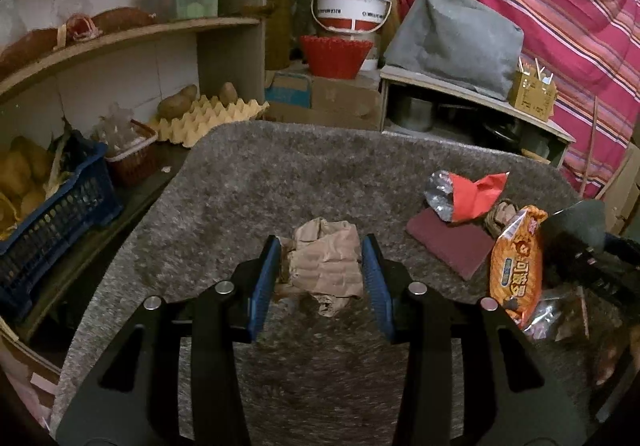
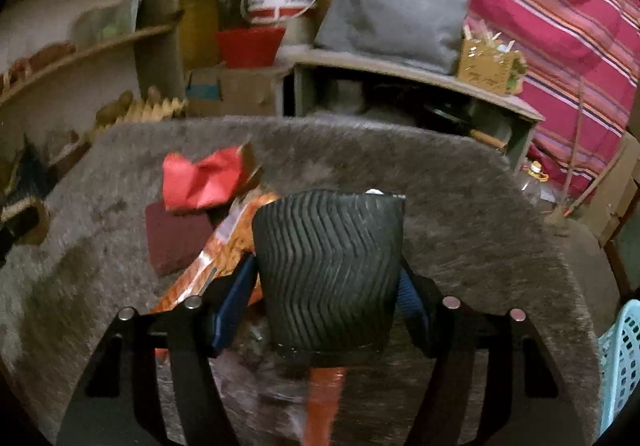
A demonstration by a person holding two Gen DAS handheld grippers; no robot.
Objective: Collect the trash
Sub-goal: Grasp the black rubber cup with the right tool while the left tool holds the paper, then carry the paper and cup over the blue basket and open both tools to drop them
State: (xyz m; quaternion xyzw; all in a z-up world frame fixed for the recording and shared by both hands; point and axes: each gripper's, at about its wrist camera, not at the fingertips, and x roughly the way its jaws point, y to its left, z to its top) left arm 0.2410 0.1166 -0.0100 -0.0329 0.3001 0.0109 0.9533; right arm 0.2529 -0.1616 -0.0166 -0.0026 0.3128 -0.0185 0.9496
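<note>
In the left wrist view my left gripper (image 1: 322, 246) is shut on a crumpled piece of brown paper (image 1: 326, 262), with a blue pad pressing on each side, above the grey shaggy mat (image 1: 320, 174). In the right wrist view my right gripper (image 2: 326, 270) is shut on a black ribbed cup (image 2: 328, 270), which stands upright between the pads. The same cup (image 1: 576, 222) shows at the right edge of the left view. An orange snack bag (image 1: 516, 262) (image 2: 224, 242) leans beside the cup. Behind it lie a red paper (image 1: 476, 198) (image 2: 200, 182) and a foil wrapper (image 1: 438, 194).
A maroon pad (image 1: 450, 242) and a clear plastic wrapper (image 1: 556, 318) lie on the mat. To the left are a blue crate (image 1: 52, 214) and an egg tray (image 1: 208, 118). A low shelf (image 1: 480, 98) stands behind the mat. A light blue basket (image 2: 622, 358) sits at the right.
</note>
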